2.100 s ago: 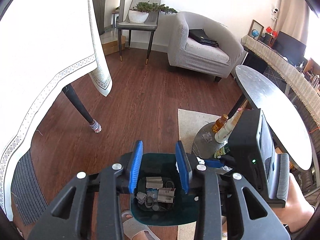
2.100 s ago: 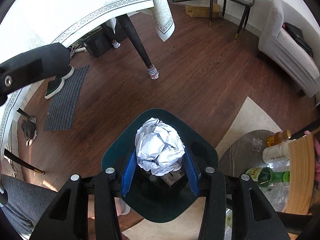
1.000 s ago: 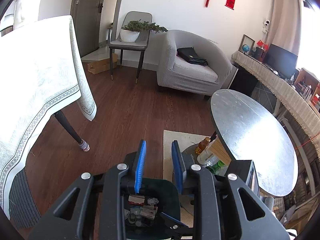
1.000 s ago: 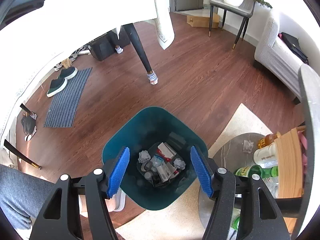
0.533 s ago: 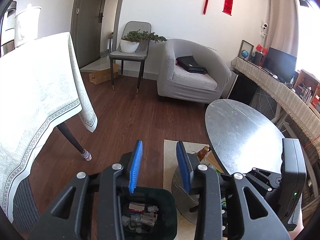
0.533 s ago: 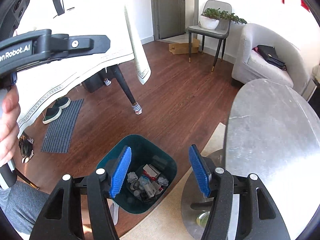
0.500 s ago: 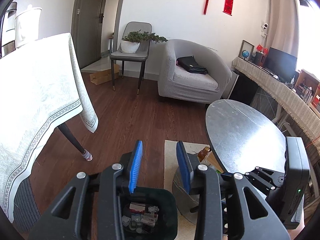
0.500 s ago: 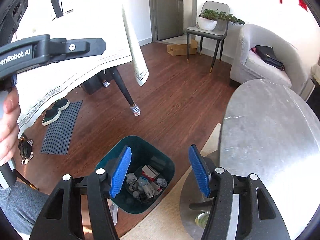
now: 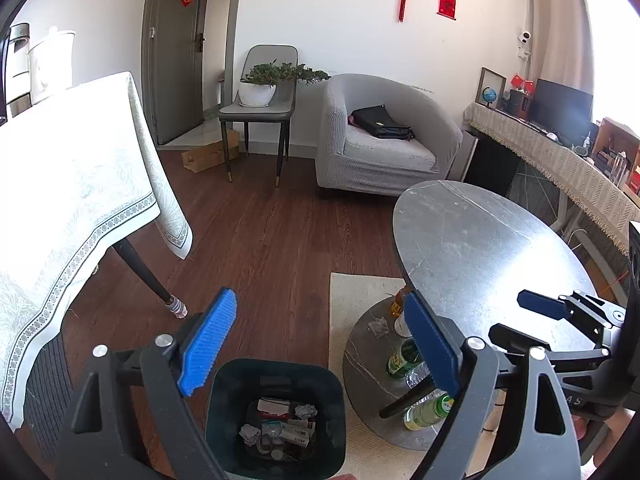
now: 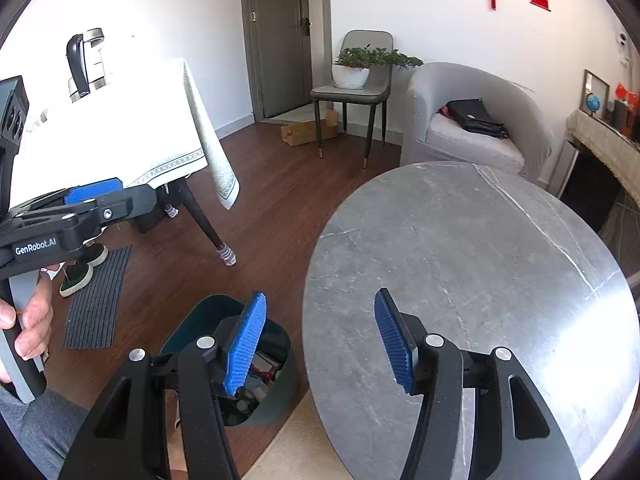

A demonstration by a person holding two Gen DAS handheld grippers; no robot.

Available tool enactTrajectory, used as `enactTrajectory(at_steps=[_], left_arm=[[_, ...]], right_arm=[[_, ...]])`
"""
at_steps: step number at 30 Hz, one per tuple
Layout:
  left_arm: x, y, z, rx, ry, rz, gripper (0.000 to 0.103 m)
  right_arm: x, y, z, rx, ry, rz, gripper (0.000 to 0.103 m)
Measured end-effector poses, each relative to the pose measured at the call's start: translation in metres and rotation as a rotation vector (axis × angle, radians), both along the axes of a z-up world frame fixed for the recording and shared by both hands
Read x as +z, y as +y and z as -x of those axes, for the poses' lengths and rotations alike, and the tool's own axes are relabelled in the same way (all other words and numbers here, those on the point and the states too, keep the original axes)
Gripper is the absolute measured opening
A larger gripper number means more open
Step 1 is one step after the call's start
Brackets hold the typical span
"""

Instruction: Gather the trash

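Trash bin [image 9: 276, 420] on the floor — crumpled paper and wrappers inside.
Left gripper [image 9: 320, 344] has just opened wide, right gripper [image 10: 320, 336] apart — both empty.

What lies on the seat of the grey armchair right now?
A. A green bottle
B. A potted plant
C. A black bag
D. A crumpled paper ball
C: a black bag rests on the cushion of the grey armchair; the potted plant stands on the separate chair beside it.
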State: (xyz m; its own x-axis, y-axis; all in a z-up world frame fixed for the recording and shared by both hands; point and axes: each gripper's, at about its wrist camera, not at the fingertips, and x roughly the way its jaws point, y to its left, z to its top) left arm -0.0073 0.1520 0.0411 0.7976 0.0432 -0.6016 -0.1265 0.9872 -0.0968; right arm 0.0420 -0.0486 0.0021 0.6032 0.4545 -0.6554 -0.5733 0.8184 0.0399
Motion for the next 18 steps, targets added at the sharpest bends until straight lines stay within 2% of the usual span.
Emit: enactTrajectory(at_steps=[4, 10, 15, 18], left_arm=[[-0.007, -0.012, 0.005, -0.008, 0.029, -0.064, 0.094], [-0.017, -0.02, 0.02, 0.006, 0.057, -0.067, 0.096], [-0.014, -0.023, 0.038, 0.032, 0.051, -0.076, 0.098], [-0.012, -0.026, 0.047, 0.039, 0.052, -0.117, 0.098]], right_arm=[[-0.004, -0.032, 0.007, -0.062, -0.017, -0.001, 0.074], [-0.006, -0.085, 0.013, -0.168, 0.002, -0.013, 0.092], [-0.004, -0.125, 0.027, -0.224, 0.013, -0.042, 0.098], [-0.001, -0.142, 0.036, -0.241, 0.018, -0.054, 0.099]])
